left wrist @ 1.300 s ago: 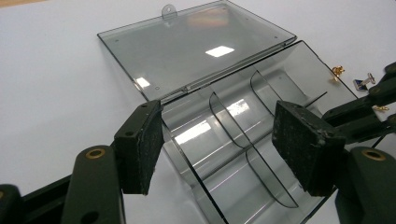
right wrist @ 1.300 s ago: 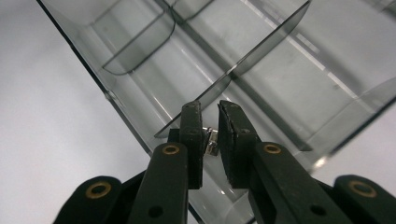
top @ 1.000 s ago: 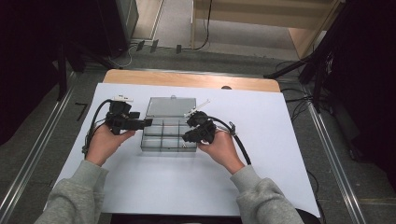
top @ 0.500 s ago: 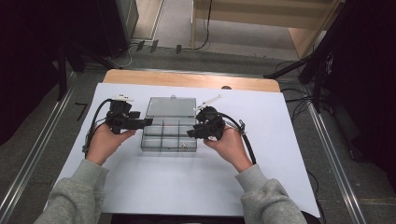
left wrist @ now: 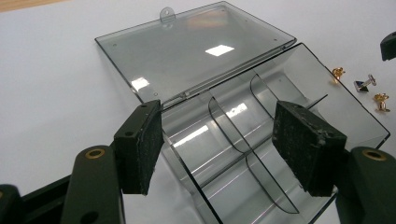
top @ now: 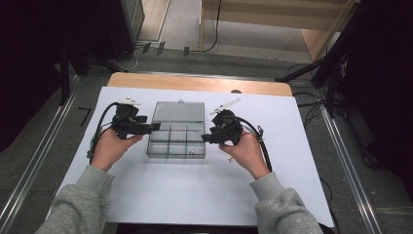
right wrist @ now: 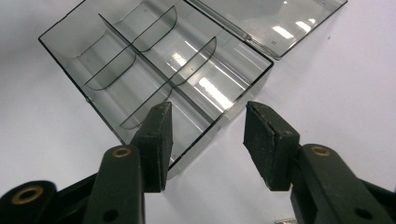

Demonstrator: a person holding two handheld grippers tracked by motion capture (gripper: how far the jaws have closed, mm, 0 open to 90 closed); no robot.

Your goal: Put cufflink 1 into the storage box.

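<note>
A clear smoke-grey compartment box [top: 178,142] stands on the white sheet, its lid [top: 179,112] swung open and lying flat behind it. Curved dividers split the inside, and the compartments I can see hold nothing. My left gripper [top: 155,127] is at the box's left end. In the left gripper view its jaws [left wrist: 219,112] straddle that end's back corner, wide apart, with no pad clearly pressing. My right gripper [top: 207,138] is at the box's right end. Its jaws [right wrist: 208,112] have just been opening and stand apart, nothing between them, one pad [right wrist: 156,144] over the box's [right wrist: 154,70] corner wall.
Three small cufflink-like pieces, two gold [left wrist: 338,73] [left wrist: 381,100] and one silver-blue [left wrist: 364,84], lie on the sheet past the box's right end. A wooden table edge [top: 195,83] runs behind the sheet. Each gripper trails a cable [top: 263,146] toward the person.
My right gripper has drawn back to the right, off the box's right end, and its jaws have spread. My left gripper and the box stayed where they were.
</note>
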